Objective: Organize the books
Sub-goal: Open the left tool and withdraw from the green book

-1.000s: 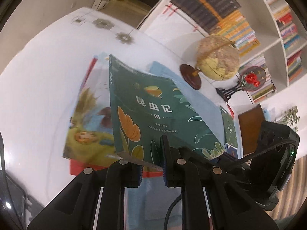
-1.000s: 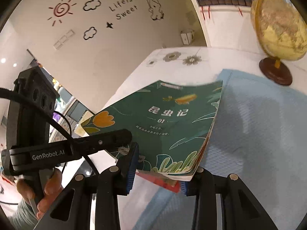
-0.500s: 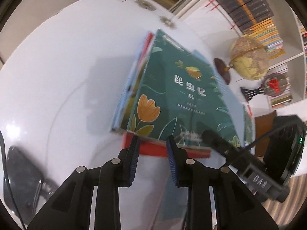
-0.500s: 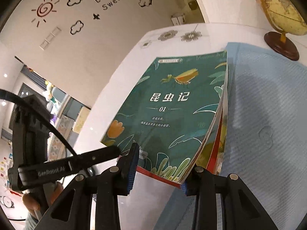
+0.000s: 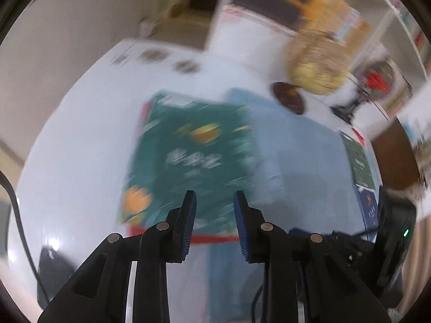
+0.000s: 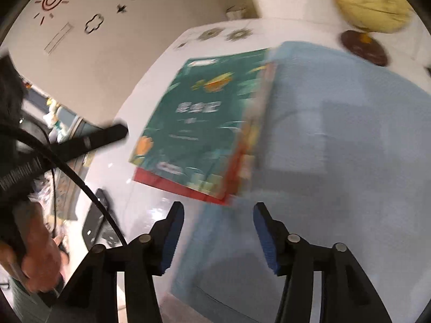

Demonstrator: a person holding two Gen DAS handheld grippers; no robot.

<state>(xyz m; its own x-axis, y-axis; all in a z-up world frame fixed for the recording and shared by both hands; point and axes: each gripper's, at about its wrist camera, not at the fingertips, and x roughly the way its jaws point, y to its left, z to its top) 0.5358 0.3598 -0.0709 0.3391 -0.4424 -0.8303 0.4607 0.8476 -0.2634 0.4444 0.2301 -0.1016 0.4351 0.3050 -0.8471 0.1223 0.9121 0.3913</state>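
A green book with an orange flower on its cover lies flat on top of a small stack, with a red book's edge showing under it. The stack lies on the white table, partly over a blue mat. It also shows in the right wrist view. My left gripper is open and empty just above the stack's near edge. My right gripper is open and empty, a little back from the stack's near corner. Both views are blurred by motion.
A globe on a dark round base stands at the back of the table. Further books lie at the mat's right edge. Bookshelves fill the wall behind. A dark flat object lies at the table's left edge.
The green book, held tilted in my left gripper a second ago, now lies flat on the stack. Both grippers have let go and pulled back from it.
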